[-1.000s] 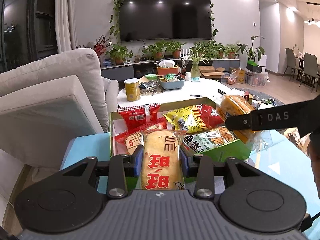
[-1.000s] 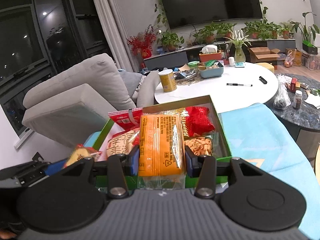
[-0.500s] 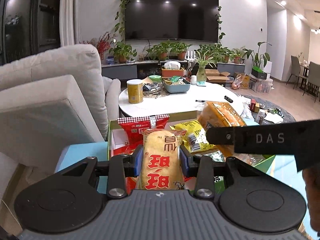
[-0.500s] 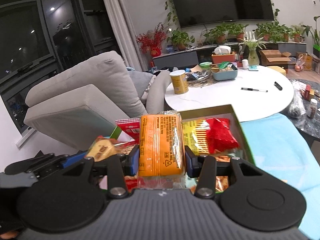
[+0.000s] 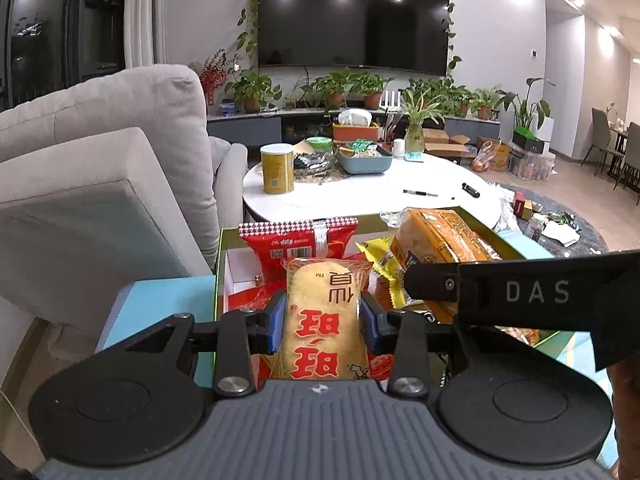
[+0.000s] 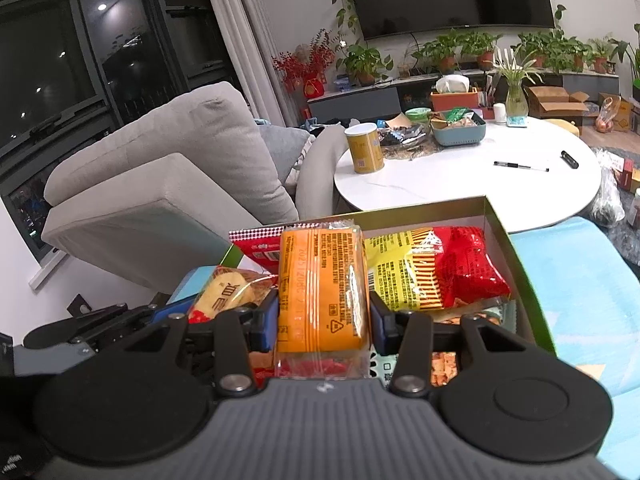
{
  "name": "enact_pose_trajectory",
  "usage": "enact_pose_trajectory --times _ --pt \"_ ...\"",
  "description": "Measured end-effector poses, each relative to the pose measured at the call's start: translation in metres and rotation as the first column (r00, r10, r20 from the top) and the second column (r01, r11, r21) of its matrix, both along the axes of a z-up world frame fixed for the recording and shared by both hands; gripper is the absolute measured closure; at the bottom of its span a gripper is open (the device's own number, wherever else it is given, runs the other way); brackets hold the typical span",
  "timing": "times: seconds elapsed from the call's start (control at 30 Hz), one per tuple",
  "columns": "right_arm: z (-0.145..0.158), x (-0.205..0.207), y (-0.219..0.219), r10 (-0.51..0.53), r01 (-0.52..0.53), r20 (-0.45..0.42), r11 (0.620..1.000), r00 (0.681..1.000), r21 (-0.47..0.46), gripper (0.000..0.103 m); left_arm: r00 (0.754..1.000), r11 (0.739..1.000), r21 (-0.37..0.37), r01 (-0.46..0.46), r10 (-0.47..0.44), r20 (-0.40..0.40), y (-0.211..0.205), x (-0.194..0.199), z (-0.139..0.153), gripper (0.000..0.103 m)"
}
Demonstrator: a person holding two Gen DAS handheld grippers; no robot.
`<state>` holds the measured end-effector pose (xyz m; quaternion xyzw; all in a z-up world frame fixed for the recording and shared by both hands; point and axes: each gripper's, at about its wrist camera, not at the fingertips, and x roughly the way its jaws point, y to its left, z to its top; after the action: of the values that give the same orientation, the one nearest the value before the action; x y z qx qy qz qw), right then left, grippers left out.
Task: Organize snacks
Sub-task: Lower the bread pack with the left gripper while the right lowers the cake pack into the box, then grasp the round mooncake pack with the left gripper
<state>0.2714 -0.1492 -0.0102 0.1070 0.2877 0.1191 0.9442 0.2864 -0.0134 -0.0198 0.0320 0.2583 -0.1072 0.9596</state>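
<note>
Close wrist views, shared snack box (image 5: 219, 264)

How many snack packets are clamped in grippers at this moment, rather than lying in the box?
2. The left gripper holds a yellow rice cracker packet; the right gripper holds an orange packet. Other packets lie in the green box; some may be hidden.

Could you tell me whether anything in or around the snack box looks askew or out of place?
Nothing looks spilled or damaged. The red packet stands on edge at the green box's far-left corner, poking above the rim, while the other packets lie flat.
</note>
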Motion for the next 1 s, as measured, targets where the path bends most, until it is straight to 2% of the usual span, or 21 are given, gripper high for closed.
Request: enact_pose_trajectory --times 0.23,0.3,0.37,0.4,0.53,0.73,1.0 --pt "-0.007 0.011 0.002 -0.012 0.012 -0.021 1.0 1.0 -0.008 0.027 1.0 1.0 0.005 -0.001 0.001 -0.021 0.0 0.008 -0.008 0.065" --pt "-0.009 0.013 0.002 -0.009 0.009 -0.026 1.0 1.0 -0.009 0.026 1.0 1.0 0.005 -0.009 0.009 -0.016 0.001 0.007 -0.008 0.047" --pt "-0.009 0.012 0.0 -0.018 0.018 -0.029 1.0 0.999 -0.003 0.023 1.0 1.0 0.001 -0.022 0.022 0.005 0.004 0.005 -0.003 0.034" --pt "-0.007 0.008 -0.003 -0.026 0.026 -0.016 1.0 1.0 -0.002 0.023 0.999 1.0 0.0 -0.026 0.026 0.023 0.006 0.002 -0.001 0.032" --pt "-0.002 -0.006 -0.011 -0.054 0.054 0.013 0.998 0.998 -0.01 0.023 0.998 0.999 -0.006 -0.047 0.047 0.05 0.014 -0.008 0.008 0.031" --pt "0.0 -0.028 -0.026 -0.081 0.081 0.011 0.997 0.997 0.013 0.023 0.996 0.997 -0.005 -0.072 0.072 0.05 0.028 -0.032 0.012 0.031" --pt "-0.003 -0.069 -0.033 -0.065 0.065 -0.007 0.998 0.998 0.009 0.023 0.997 0.997 -0.004 -0.08 0.08 -0.013 0.042 -0.077 0.005 0.03"
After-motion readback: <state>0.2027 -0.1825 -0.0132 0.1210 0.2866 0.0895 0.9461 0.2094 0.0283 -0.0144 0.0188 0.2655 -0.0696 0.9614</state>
